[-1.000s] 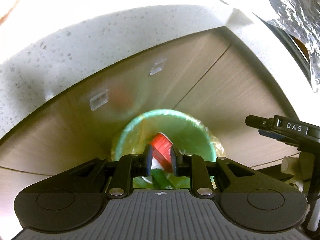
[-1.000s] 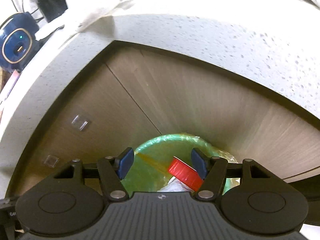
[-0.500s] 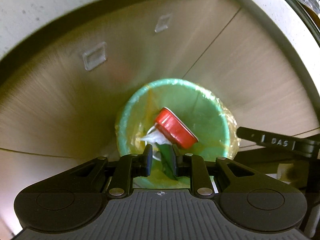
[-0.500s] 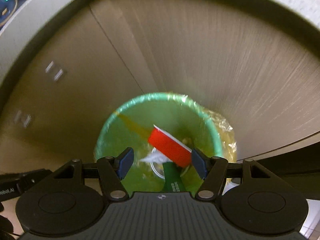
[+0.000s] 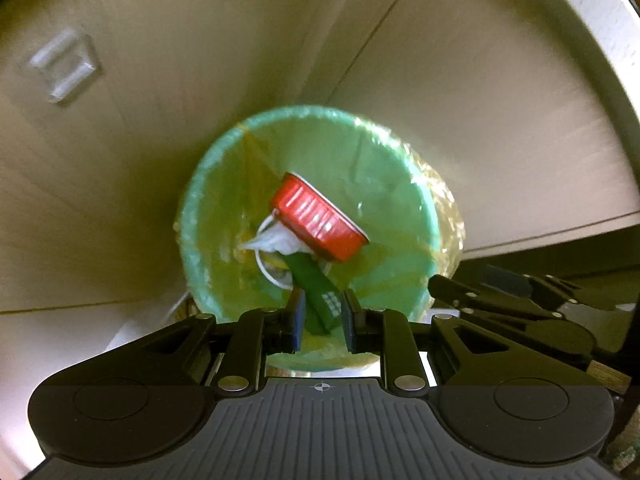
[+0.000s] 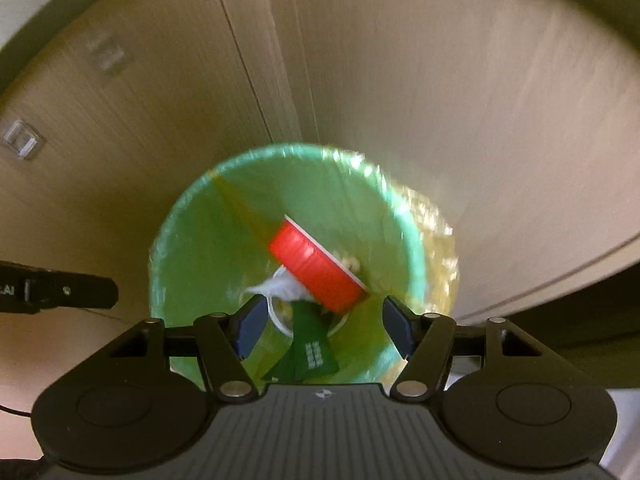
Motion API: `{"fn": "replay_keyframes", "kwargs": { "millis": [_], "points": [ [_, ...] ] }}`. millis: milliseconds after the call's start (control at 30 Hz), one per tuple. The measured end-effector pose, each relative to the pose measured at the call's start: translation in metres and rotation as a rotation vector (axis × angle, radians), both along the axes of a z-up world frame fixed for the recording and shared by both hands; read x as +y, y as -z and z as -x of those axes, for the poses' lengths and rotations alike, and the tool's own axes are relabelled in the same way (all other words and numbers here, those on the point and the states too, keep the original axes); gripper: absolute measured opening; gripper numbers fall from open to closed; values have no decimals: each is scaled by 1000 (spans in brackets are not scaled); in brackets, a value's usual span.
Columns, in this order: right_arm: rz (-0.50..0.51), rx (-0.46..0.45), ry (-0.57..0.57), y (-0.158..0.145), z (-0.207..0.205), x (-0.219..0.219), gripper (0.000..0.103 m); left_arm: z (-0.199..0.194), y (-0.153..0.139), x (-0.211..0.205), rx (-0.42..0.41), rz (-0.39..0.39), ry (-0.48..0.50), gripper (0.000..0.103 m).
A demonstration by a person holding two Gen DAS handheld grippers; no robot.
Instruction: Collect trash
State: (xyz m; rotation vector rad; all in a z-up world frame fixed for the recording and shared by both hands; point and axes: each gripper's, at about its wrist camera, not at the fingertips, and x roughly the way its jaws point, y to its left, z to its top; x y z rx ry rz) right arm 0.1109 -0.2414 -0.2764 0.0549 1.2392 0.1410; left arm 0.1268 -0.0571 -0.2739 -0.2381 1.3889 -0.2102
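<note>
A green bin [image 5: 200,200] lined with a clear bag stands on the floor against the cabinet, seen from above in both wrist views. Inside lie a red tub [image 5: 316,216] on its side, a white crumpled tissue [image 5: 272,240] and a dark green packet [image 5: 316,284]. My left gripper [image 5: 322,320] hovers over the bin's near rim, its jaws a narrow gap apart and gripping nothing; the packet shows through the gap. My right gripper [image 6: 324,328] hangs over the same bin [image 6: 160,240], wide open and bare, with the red tub [image 6: 312,268] and green packet [image 6: 310,344] below it.
Wooden cabinet doors [image 5: 440,100] rise behind the bin, with clear stick-on hooks [image 5: 64,68] on the left door. The pale countertop edge [image 5: 600,20] curves overhead. The right gripper's black linkage [image 5: 500,304] is close beside the left one, whose black side [image 6: 72,292] shows at left.
Both grippers have sunk toward the bin and tipped further down. The bin fills more of each view, and the countertop has slid almost out of sight. The jaws have not moved.
</note>
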Motion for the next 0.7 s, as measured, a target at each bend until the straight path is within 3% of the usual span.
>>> {"fn": "replay_keyframes", "kwargs": {
  "millis": [200, 267, 333, 433, 567, 700],
  "points": [
    [-41, 59, 67, 36, -13, -7, 63, -7, 30, -1, 54, 0, 13, 22],
    [-74, 75, 117, 49, -25, -9, 55, -16, 41, -2, 52, 17, 12, 22],
    [-96, 81, 154, 65, -40, -11, 40, -28, 54, -3, 53, 35, 4, 22],
    [-51, 84, 166, 88, -64, -7, 30, -39, 63, -2, 72, 66, -7, 22],
    [-78, 99, 204, 88, -72, -8, 28, -42, 55, 4, 69, 84, 28, 22],
    [-99, 92, 195, 55, -57, -7, 28, -45, 11, 2, -17, 154, 68, 22]
  ]
}}
